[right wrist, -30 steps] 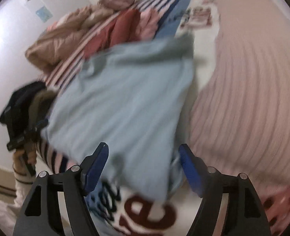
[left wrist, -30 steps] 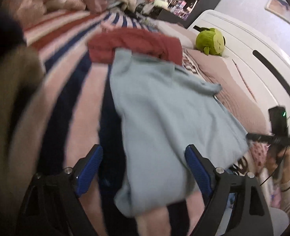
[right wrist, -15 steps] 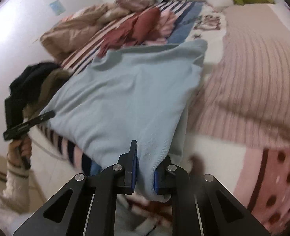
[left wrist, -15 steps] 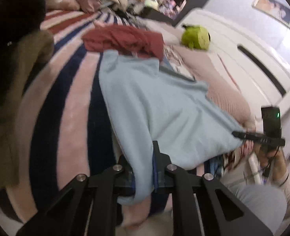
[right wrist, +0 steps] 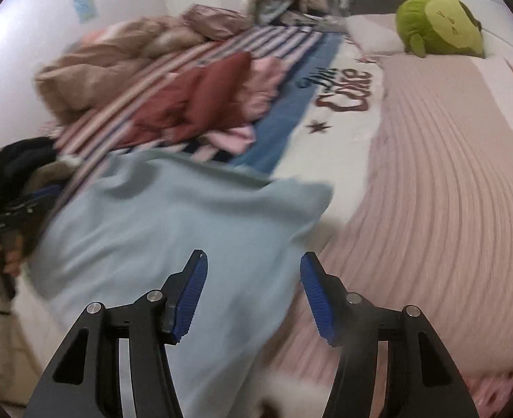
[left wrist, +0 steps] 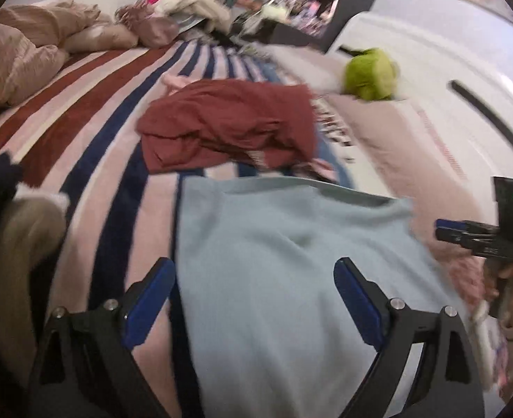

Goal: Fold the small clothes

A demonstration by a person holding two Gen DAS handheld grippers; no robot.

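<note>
Left wrist view shows the left tool (left wrist: 253,299) now spread wide and released, as is the right tool (right wrist: 253,294), both having let go of the light blue garment (left wrist: 291,278), which lies doubled over at the bed's (right wrist: 448,174) near edge.

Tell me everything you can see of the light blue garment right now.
The light blue garment is a soft, plain, knit-looking piece with no visible print. It lies spread across the bed, over the striped blanket and toward the pink ribbed cover. Its far edge looks like a rounded fold. The dark red garment lies just beyond it. The left gripper and right gripper are both open above it, holding nothing. The image is blurred.
</note>
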